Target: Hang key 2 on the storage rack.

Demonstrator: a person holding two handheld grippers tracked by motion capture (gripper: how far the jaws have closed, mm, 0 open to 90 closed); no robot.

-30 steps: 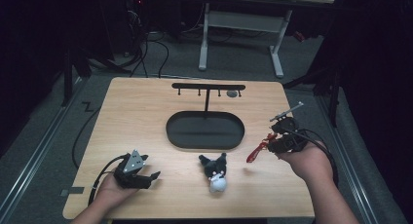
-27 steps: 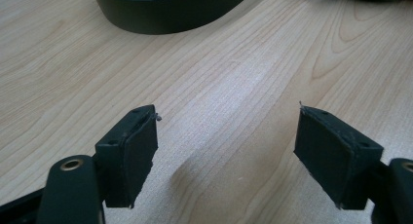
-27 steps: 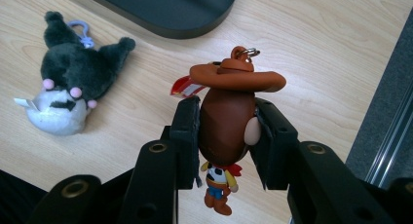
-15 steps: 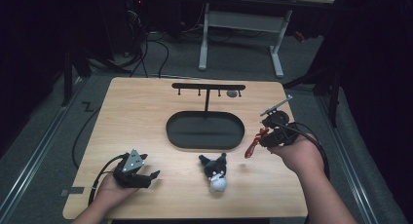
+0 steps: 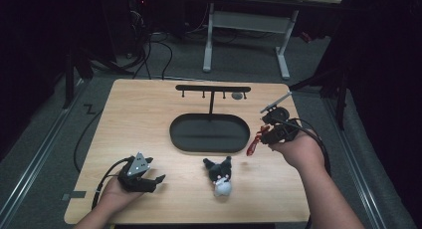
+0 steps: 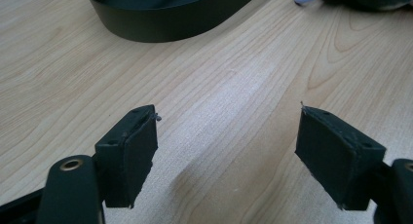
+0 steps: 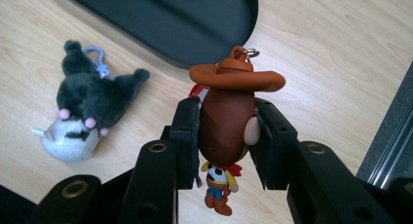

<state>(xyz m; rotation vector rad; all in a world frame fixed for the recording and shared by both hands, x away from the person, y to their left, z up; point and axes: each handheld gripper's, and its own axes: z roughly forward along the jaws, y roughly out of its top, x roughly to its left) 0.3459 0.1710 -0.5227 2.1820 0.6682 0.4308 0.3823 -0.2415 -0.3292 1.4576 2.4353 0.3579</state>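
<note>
The cowboy-figure keychain (image 7: 226,121), a small rubbery doll with a brown head and a wide orange-brown hat, sits clamped by the head between the black fingers of your right gripper (image 7: 225,136), its metal ring (image 7: 248,52) pointing away from you and its legs dangling toward the camera. In the high view that gripper (image 5: 268,134) has drifted leftward over the last second, from the table's right edge toward the right end of the black oval tray (image 5: 179,139). That carries the figure nearer the black T-shaped hanger stand (image 5: 213,88) rising from the tray; hooking the ring on one of its pegs looks like the coming step, and you aren't there yet. Farther out, the grey-and-white plush keychain (image 5: 220,175) lies on the light wooden table (image 5: 149,114) in front of the tray. Your left gripper (image 5: 148,181) rests at the near left, fingers (image 6: 129,153) wide apart around nothing.
</note>
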